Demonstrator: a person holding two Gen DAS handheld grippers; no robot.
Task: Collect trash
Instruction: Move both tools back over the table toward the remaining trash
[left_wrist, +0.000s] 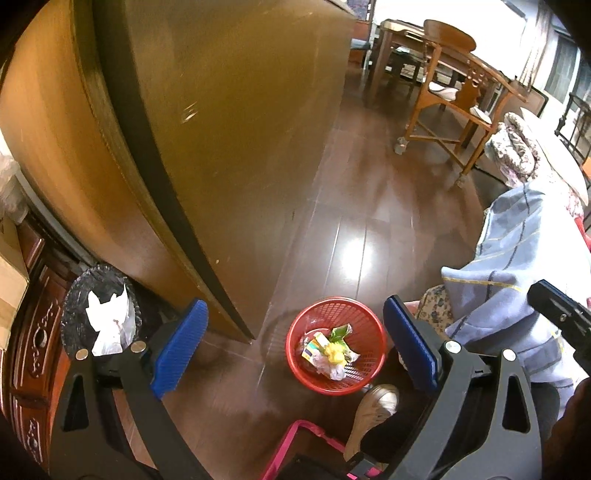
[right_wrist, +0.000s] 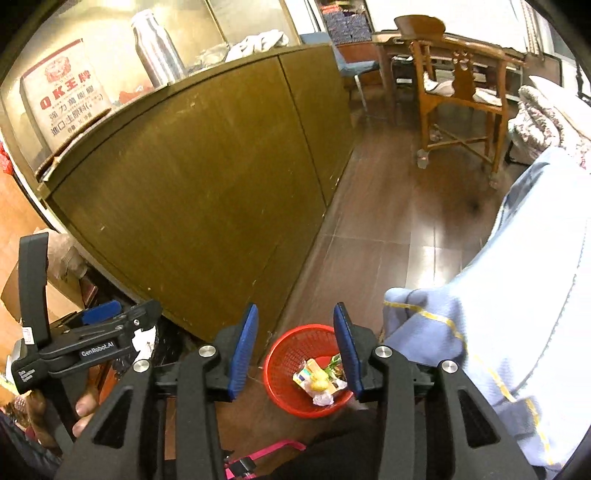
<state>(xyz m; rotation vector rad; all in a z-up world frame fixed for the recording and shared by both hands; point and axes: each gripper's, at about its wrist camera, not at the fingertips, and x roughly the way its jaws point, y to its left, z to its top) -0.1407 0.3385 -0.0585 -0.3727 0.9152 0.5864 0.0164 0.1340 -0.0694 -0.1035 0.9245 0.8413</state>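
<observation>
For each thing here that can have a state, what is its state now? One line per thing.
left hand-held gripper: open, holding nothing
right hand-held gripper: open, holding nothing
red basket: upright on the floor, trash inside
black bin: upright, white paper inside
cabinet: doors closed
wooden chair: upright, nobody on it

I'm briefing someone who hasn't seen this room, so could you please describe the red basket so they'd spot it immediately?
Find the big olive-brown cabinet standing on the dark wood floor. Just off its near corner sits the red basket, a small round mesh bin holding crumpled wrappers. Unlike the black bin left of the cabinet, it is bright red and see-through.
</observation>
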